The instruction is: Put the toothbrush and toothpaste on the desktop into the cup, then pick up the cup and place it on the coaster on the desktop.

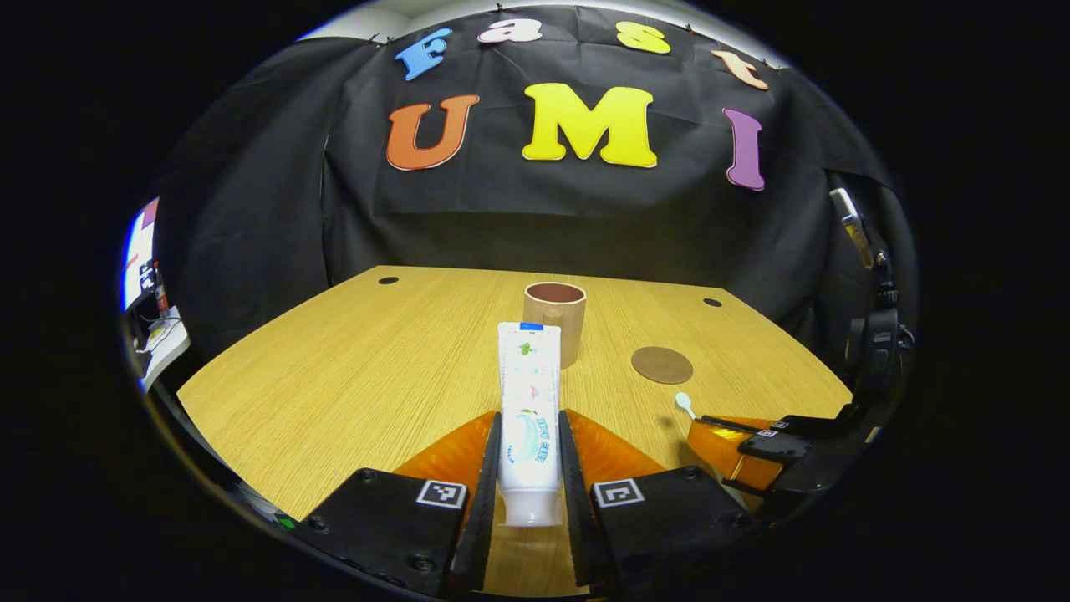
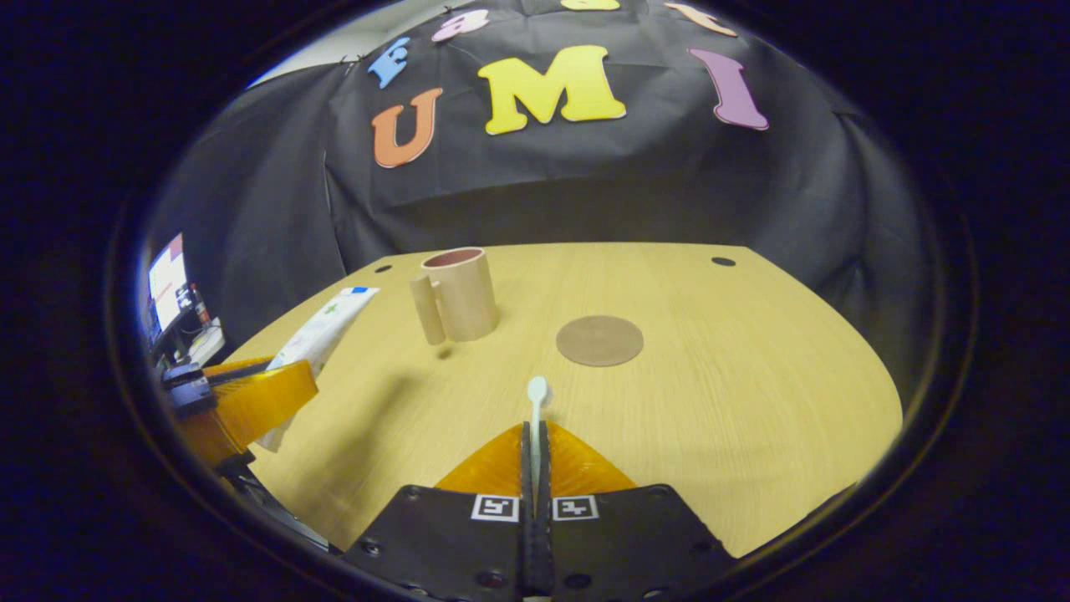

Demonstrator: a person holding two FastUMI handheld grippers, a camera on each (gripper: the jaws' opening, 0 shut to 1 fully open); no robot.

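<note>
Wooden desktop (image 2: 752,351) bears tan handled cup (image 2: 458,293) near back, empty and upright, round brown coaster (image 2: 599,340) just to its right, apart. Left gripper (image 1: 530,468) clamps white toothpaste tube (image 1: 529,410) between both fingers, tube pointing toward cup. Right gripper (image 2: 535,456) pinched tight on white toothbrush (image 2: 536,410), head jutting forward above desktop.

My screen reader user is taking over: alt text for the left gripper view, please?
The left gripper is shut on a white toothpaste tube, cap toward the camera, above a light wooden desktop. Beyond stand a tan cylindrical cup and a round brown coaster; at right, the right gripper holds a white toothbrush.
</note>
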